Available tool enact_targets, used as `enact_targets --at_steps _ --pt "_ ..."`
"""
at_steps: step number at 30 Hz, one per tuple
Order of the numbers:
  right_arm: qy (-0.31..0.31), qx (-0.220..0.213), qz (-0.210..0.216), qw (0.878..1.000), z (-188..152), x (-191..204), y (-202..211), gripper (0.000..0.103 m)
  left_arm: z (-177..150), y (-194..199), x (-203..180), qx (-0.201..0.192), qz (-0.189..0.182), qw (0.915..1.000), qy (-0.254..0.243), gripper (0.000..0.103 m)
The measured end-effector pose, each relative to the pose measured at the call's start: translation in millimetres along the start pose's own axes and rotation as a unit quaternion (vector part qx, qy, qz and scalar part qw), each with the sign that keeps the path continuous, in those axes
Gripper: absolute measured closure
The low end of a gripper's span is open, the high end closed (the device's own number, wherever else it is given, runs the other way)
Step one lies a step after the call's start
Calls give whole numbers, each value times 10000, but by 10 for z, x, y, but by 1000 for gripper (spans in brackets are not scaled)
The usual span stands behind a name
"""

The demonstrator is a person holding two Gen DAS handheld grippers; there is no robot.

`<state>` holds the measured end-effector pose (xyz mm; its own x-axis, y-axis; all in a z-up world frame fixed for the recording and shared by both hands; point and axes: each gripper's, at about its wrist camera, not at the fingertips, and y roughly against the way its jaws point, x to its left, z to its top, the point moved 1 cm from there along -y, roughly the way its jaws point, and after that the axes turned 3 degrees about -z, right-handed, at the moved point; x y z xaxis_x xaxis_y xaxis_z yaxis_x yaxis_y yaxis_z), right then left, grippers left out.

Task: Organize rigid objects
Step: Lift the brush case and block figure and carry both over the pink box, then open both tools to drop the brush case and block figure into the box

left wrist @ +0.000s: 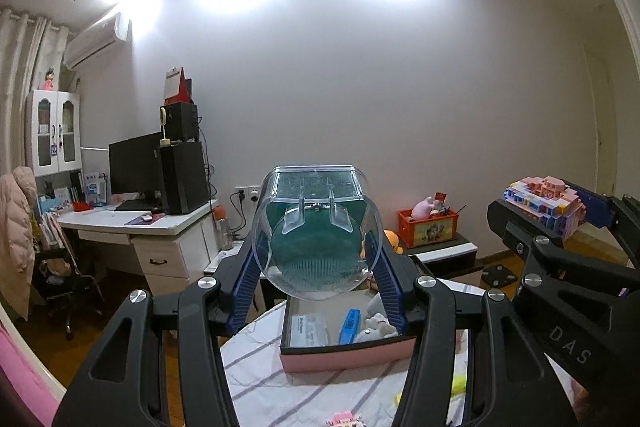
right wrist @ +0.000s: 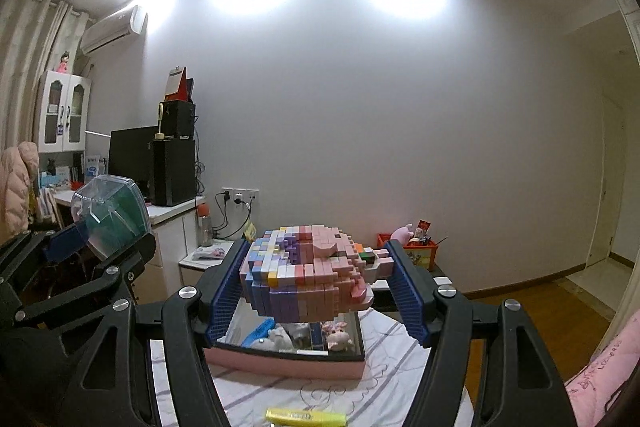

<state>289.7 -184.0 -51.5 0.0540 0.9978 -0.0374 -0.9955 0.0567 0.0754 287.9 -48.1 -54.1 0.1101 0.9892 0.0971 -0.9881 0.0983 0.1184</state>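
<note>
White wall and a cluttered desk sit behind a striped bed. Left tool pinches a clear jar with green inside; right tool pinches a block model — both held above the pink box. Likely the placing step: next, lower each into free space among the toys.
</note>
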Motion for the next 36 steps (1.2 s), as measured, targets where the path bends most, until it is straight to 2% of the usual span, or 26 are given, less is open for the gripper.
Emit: enact_targets --at_steps 8,14,19,21,23,26,27,29,31,32,33,34,36 --pt "23 291 20 9996 -109 -16 -562 34 -116 -731 -11 295 22 9994 -192 49" --pt "96 811 115 9966 -263 32 -1347 34 -380 -1595 7 1032 -346 9940 -137 49" --pt "30 1590 378 9866 -580 27 -2030 34 -754 -2264 21 1872 -688 9799 79 49" --pt "81 1864 411 9816 -708 48 -2223 34 -890 -2444 9 2174 -609 9742 24 49" --pt "-2 2212 623 9732 -852 66 -2417 34 -1016 -2560 -3 2430 -489 9688 -56 49" --pt "103 2487 649 9664 -1035 110 -2582 34 -1163 -2677 -13 2680 -541 9619 -26 48" --pt "66 2561 671 9643 -1071 98 -2610 34 -1192 -2698 -17 2710 -507 9612 -50 46" --pt "5 2661 638 9618 -1177 50 -2628 34 -1186 -2691 -36 2618 -396 9641 -205 31" --pt "-44 2686 514 9619 -1210 2 -2645 34 -1161 -2660 -57 2596 -314 9649 -261 26" --pt "-107 2702 503 9614 -1209 -30 -2644 31 -1136 -2643 -38 2569 -272 9657 -240 24" --pt "-151 2689 499 9617 -1178 -39 -2676 23 -1106 -2622 -18 2532 -222 9669 -209 21" --pt "-170 2673 424 9625 -1159 -64 -2660 20 -1080 -2598 5 2505 -206 9677 -170 15" --pt "-194 2603 386 9646 -1106 -89 -2627 19 -1007 -2520 76 2411 -186 9703 -64 9"
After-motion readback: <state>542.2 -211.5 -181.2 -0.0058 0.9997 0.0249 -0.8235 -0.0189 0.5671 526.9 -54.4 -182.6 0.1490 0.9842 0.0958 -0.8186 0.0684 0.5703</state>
